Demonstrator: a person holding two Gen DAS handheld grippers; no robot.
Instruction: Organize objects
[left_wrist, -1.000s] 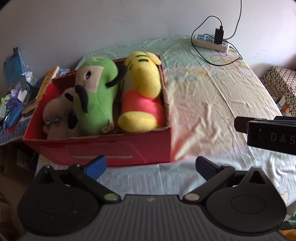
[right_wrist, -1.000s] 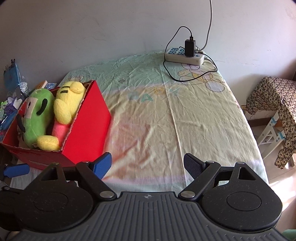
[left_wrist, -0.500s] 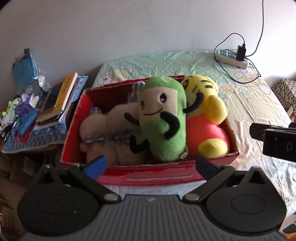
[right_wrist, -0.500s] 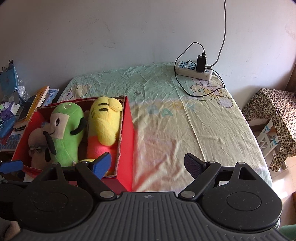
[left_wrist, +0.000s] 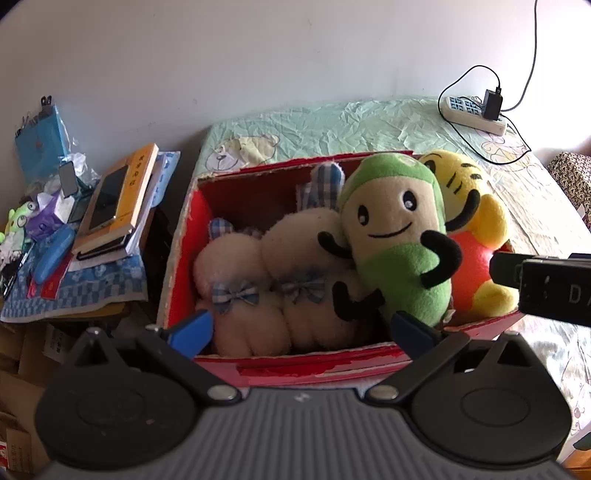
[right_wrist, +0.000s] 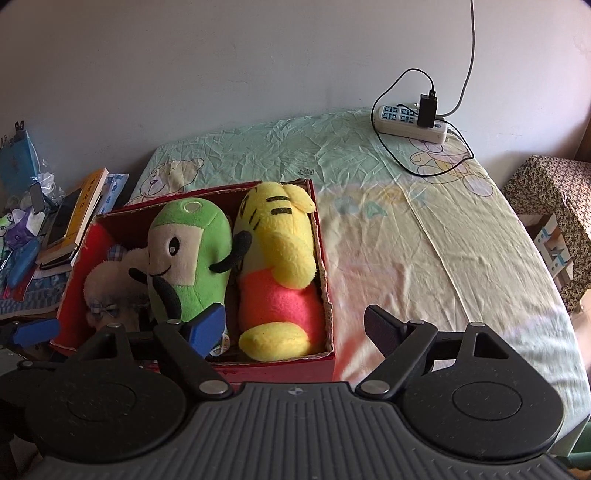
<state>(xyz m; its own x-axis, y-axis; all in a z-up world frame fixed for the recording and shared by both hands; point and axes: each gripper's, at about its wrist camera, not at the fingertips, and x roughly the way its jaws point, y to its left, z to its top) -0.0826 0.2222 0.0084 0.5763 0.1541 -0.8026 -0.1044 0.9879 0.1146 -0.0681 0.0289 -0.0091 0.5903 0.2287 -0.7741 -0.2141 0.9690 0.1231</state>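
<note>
- Red cardboard box (left_wrist: 295, 363) sits at the near left corner of the bed (right_wrist: 424, 236), which is covered with a pale printed sheet.
- Packed inside, side by side: a green plush (left_wrist: 399, 243) with a smiling face, a yellow plush (right_wrist: 280, 251) with a pink belly at the right end, and two cream plush toys (left_wrist: 251, 280) with blue checked bows at the left.
- Left gripper (left_wrist: 301, 326) hovers at the box's near wall, jaws spread wide and holding nothing.
- Right gripper (right_wrist: 293, 326) hangs over the box's near right corner, also wide apart and empty.
- Left of the bed, a cluttered side table (left_wrist: 74, 295) carries stacked books (left_wrist: 118, 199) and a phone.
- At the far right of the bed lies a white power strip (right_wrist: 410, 123) with a black charger plugged in.
</note>
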